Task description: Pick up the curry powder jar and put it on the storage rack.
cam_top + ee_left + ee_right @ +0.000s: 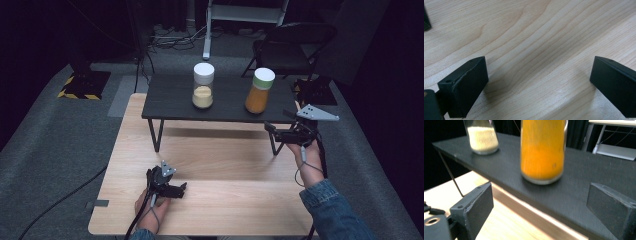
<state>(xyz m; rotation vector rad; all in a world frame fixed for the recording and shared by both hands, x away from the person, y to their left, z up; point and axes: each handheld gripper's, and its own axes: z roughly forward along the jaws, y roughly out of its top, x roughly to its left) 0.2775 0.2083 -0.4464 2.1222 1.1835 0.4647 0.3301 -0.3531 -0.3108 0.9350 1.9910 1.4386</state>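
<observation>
while the orange jar (542, 150) is left standing untouched on the far dark shelf (175, 102), right side, it is approached by the wide-open, empty right tool (280, 131); the left tool (176, 190) is rested wide near the surface (225, 165).

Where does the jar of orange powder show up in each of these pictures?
High view: the orange jar stands right of centre on the black shelf, just beyond the right gripper.
Left gripper view: bare wooden table between the jaws; the jar is not in it.
Right gripper view: upper middle, near the shelf's front edge, ahead of the open jaws.
Shared landmark: the pale-grain jar.
</observation>
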